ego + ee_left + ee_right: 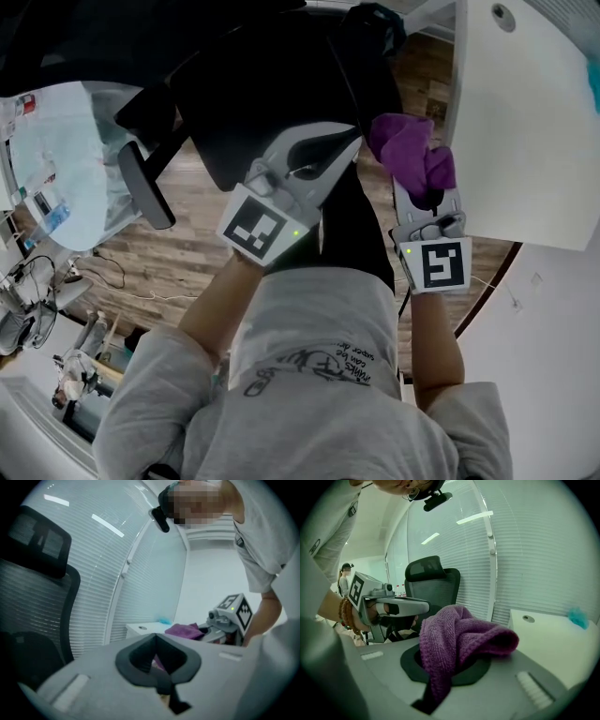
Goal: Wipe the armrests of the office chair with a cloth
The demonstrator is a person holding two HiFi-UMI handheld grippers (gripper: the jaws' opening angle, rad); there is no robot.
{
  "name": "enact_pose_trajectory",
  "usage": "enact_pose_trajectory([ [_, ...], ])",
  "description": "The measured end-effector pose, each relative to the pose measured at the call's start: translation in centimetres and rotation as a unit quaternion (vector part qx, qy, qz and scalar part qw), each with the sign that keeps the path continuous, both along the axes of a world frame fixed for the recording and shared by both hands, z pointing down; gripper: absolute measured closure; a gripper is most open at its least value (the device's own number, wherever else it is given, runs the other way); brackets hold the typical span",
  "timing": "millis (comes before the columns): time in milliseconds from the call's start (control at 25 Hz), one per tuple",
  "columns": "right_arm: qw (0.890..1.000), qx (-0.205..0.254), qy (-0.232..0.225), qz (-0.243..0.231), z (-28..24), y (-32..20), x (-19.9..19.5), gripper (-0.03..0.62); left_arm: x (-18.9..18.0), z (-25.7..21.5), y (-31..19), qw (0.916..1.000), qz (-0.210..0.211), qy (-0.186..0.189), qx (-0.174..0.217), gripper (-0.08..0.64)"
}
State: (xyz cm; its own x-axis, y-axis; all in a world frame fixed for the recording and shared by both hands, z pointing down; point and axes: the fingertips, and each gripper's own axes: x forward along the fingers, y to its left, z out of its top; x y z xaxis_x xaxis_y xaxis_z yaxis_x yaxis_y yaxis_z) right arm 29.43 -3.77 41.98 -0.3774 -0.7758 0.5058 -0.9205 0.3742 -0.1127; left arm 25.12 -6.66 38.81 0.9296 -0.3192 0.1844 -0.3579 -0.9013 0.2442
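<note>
A black mesh office chair (272,84) stands in front of me, with one black armrest (145,183) sticking out at its left. My right gripper (424,183) is shut on a bunched purple cloth (411,150), held up beside the chair's right side. In the right gripper view the cloth (459,634) spills out of the jaws over the gripper (450,656). My left gripper (349,142) hovers over the chair seat, shut and holding nothing. Its jaws (157,641) meet in the left gripper view, with the chair back (33,602) at the left.
A white desk (534,122) is close on the right, with a small blue object (577,617) on it. White blinds (525,550) line the wall behind. A round pale table (56,178) with clutter stands at the left, and cables (103,272) lie on the wood floor.
</note>
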Motion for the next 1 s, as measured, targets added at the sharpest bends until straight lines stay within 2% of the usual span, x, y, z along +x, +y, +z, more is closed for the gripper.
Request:
enact_pose_trajectory([
  [240,1.0,-0.018,0.001,-0.006,3.6,-0.5,-0.1,0.558,0.4,2.9,-0.2,0.9999,-0.001,-0.007,-0.013,0.56],
  [680,0.996,-0.083,0.022,-0.028,10.9,0.6,-0.1,0.558,0.1,6.4,-0.5,0.9995,-0.007,-0.019,-0.024,0.56],
  [1000,0.995,-0.086,0.025,-0.031,11.4,0.3,-0.5,0.558,-0.4,6.8,-0.7,0.9992,-0.016,-0.017,-0.032,0.56],
])
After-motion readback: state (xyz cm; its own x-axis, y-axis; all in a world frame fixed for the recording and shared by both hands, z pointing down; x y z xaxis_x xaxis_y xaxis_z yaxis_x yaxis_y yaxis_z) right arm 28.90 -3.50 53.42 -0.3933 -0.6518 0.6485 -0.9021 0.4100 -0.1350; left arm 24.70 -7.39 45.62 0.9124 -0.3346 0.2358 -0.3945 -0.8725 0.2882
